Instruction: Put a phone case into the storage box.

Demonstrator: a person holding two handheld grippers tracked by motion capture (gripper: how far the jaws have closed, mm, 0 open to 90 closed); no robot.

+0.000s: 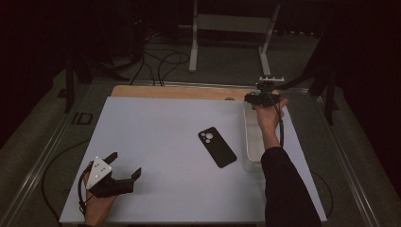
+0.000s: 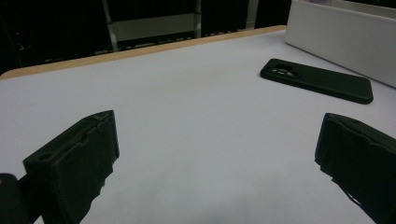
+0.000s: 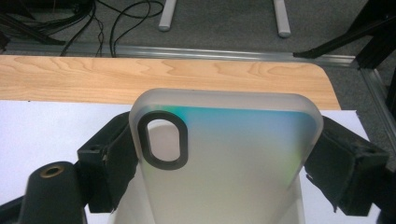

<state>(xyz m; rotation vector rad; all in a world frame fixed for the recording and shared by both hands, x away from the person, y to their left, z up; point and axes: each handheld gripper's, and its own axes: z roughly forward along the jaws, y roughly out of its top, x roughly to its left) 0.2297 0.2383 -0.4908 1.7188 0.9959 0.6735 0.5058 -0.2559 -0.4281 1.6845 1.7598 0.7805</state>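
High view: a white table surface (image 1: 156, 142) with a strip of bare wood (image 1: 179, 91) along its far edge occupies the centre of the frame. At lower left, the left gripper (image 1: 124, 168) rests low over the surface in the person's left hand (image 1: 97, 205), its jaws spread wide with nothing between them; the grey three-cornered plate sits on top of it. At upper right, the right gripper (image 1: 259, 97) is held by the right hand (image 1: 268, 116), above the far end of a clear rectangular bin (image 1: 250, 156) that stands along the right side of the table. A black phone case (image 1: 217, 147) lies flat and diagonal on the white surface at centre right, camera cut-out toward the upper left, just beside the bin and apart from both grippers. Left gripper view: the two black jaws rise at lower left and lower right, well apart; the black phone case (image 2: 317, 80) lies in the upper right, in front of the bin wall (image 2: 341, 35). Right gripper view: the jaws are clamped on the two long edges of a frosted translucent phone case (image 3: 224, 154) with an iridescent tint and an oval dark-rimmed camera opening at its upper left; the wooden strip (image 3: 163, 77) crosses the frame behind it.
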